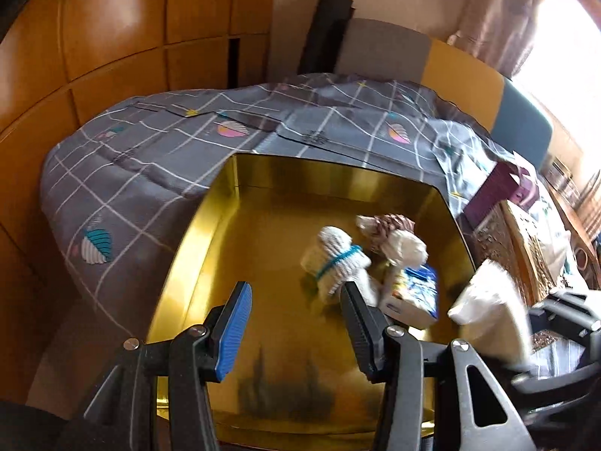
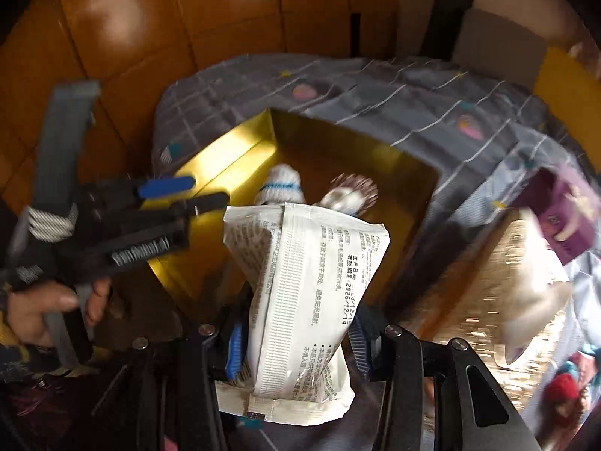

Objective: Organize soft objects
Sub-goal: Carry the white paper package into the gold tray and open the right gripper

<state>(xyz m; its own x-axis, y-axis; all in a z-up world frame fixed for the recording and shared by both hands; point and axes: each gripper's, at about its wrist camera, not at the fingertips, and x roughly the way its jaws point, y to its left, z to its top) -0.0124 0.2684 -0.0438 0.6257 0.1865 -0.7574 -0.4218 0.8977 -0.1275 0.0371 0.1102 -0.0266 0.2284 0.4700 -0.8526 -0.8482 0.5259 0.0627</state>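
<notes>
Gold-lined open box (image 1: 225,225) sits on the grey patterned bedspread (image 1: 150,143), already holding rolled socks (image 1: 334,259); just short of it, the right gripper (image 2: 296,342) clamps a white printed soft pouch (image 2: 300,282), long axis pointing boxward; the left gripper (image 1: 296,323) hovers spread wide, holding nothing.

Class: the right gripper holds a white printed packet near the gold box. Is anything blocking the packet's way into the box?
Nothing visible blocks it. The white packet hangs over the gold box's near rim, the box is open-topped, and bare floor remains beside the rolled socks. The left gripper stands off to the side.
</notes>
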